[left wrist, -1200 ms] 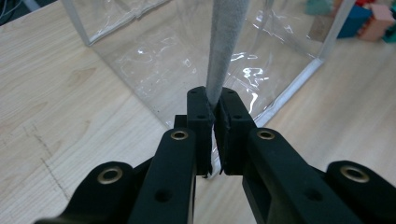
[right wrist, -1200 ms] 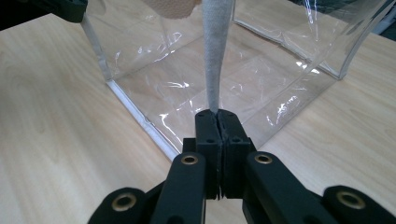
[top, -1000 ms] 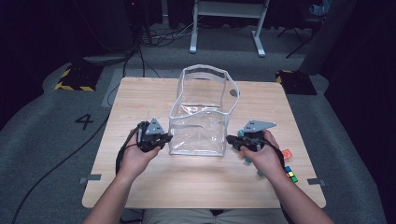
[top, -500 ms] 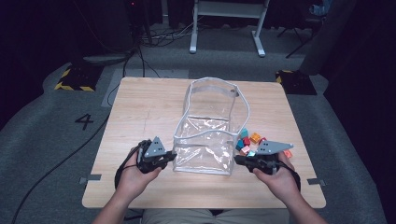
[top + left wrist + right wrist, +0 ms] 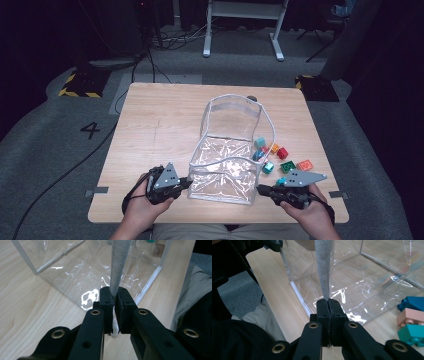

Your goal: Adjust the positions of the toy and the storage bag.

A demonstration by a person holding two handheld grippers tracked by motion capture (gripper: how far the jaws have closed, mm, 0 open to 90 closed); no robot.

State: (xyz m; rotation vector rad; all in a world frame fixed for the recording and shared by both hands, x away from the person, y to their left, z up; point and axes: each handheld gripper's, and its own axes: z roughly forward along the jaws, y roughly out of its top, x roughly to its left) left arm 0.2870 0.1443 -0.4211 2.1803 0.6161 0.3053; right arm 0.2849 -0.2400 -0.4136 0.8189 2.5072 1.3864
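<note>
Wooden table (image 5: 160, 130): both claws pinch clear bag (image 5: 227, 160), blocks (image 5: 280, 159) half-hidden behind.

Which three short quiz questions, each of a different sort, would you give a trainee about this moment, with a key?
1. True or false: both tongs are shut on the edge of the clear plastic bag.
2. The toy blocks lie: A) inside the bag; B) on the table, outside the bag, on the side of the right tongs; C) on the floor.
3. What do the left tongs pinch?

Key: 1 true. 2 B. 3 The bag's grey trimmed edge, at its near corner.
</note>
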